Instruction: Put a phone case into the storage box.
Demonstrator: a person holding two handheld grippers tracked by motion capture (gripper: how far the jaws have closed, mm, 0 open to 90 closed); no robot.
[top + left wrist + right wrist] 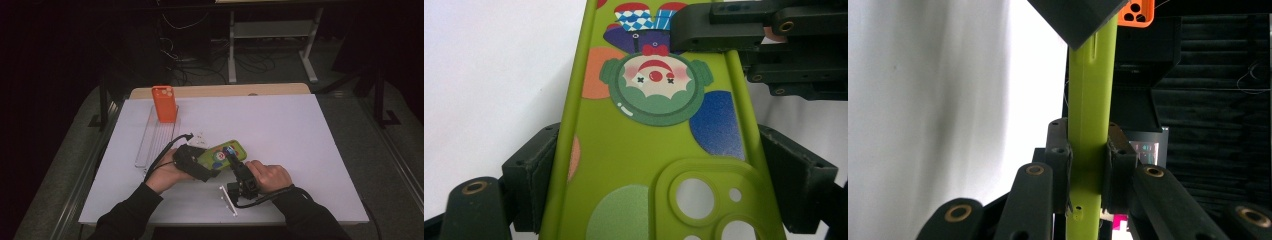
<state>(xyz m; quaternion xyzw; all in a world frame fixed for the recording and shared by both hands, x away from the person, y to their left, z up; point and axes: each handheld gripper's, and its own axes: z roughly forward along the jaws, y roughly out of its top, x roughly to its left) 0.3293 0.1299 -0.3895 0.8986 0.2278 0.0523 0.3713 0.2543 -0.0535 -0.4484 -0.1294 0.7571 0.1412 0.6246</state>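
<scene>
The white table (280, 130) fills the middle of the high view. On its upper left lies a clear tray (150, 145) with an orange phone case (165, 104) standing at its far end. Lower centre, the green phone case (222, 152) sits between 2 hands. The left gripper (200, 172) clamps the case across its width, jaws against both long edges. The right gripper (235, 162) pinches one thin edge of the case (1089, 125), jaws drawn close on it.
</scene>
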